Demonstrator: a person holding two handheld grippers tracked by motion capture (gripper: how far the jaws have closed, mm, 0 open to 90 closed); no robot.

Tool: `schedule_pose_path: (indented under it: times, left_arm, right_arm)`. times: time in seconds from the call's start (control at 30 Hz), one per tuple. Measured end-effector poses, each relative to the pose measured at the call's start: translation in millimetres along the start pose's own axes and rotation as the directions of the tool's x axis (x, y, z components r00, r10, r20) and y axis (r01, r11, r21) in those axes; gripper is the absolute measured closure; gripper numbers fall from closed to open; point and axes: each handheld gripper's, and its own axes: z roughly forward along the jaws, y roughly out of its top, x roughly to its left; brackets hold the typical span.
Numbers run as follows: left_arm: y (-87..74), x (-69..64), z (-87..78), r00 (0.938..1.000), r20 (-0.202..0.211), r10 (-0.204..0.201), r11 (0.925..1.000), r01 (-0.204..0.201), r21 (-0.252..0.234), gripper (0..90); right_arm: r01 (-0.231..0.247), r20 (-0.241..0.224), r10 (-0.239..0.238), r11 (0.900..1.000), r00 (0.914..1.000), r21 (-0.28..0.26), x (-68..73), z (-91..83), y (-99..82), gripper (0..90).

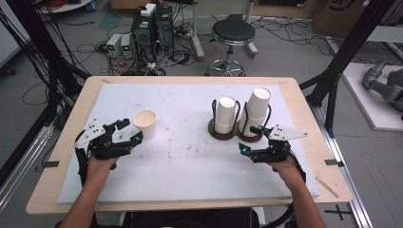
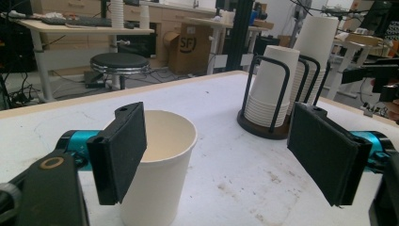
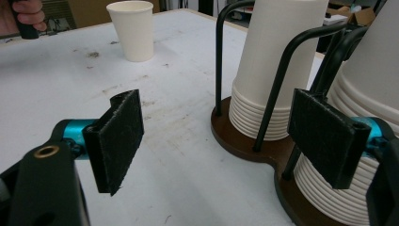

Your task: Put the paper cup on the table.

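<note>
A single white paper cup [image 1: 145, 124] stands upright on the white-covered counter [image 1: 190, 156], apart from the dark brown double cup holder with black wire hoops [image 1: 236, 131] that carries two upturned stacks of white paper cups [image 1: 225, 114]. The left hand-held gripper [image 1: 128, 133] sits just beside the lone cup with jaws spread wide — in the left gripper view one pad [image 2: 120, 150] is close against the cup's [image 2: 157, 169] rim, not clamping it. The right hand-held gripper [image 1: 252, 140] is likewise spread, poised near the holder's front.

The step looks like an approach: the next move probably calls for closing gently on the cup wall or on a stack, without crushing the thin paper.

The holder's near base is cut off in the right gripper view, and whether the left pad touches the cup is hard to tell.
</note>
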Motion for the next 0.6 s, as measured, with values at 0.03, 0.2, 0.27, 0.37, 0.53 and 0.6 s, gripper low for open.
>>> schedule_pose_path:
  times: [0.03, 0.2, 0.27, 0.37, 0.53, 0.6]
  left_arm:
    - [0.0, 0.1, -0.1, 1.0000, 0.001, 0.000, 1.0000, 0.000, 0.002, 20.4]
    - [-1.3, 0.7, 0.5, 1.0000, 0.004, 0.000, 1.0000, 0.000, 0.002, 20.4]
    - [-1.6, 1.1, 0.5, 1.0000, 0.005, -0.002, 1.0000, 0.002, 0.003, 20.4]
    - [-2.1, 1.8, 0.9, 1.0000, 0.005, -0.001, 1.0000, 0.001, 0.001, 20.4]
    - [-2.8, 2.5, 2.0, 1.0000, 0.006, 0.000, 1.0000, 0.000, 0.008, 20.4]
    - [-3.5, 3.0, 2.5, 1.0000, 0.006, -0.003, 0.9999, 0.003, 0.015, 20.4]
  right_arm:
    - [0.004, 0.000, -0.004, 1.0000, 1.0000, -0.001, 0.0, 0.5, -0.1, 19.5]
    - [0.002, -0.003, -0.002, 1.0000, 1.0000, 0.007, -0.1, 1.9, -0.2, 19.5]
    - [0.004, 0.001, -0.004, 1.0000, 1.0000, 0.006, -0.7, 1.9, -0.3, 19.5]
    - [0.000, 0.003, 0.000, 1.0000, 1.0000, 0.007, -0.7, 1.5, -0.3, 19.5]
    - [0.001, 0.002, -0.001, 1.0000, 1.0000, 0.006, -0.8, 1.2, -0.6, 19.5]
    - [-0.003, 0.002, 0.003, 1.0000, 1.0000, 0.007, -0.8, 1.2, -0.8, 19.5]
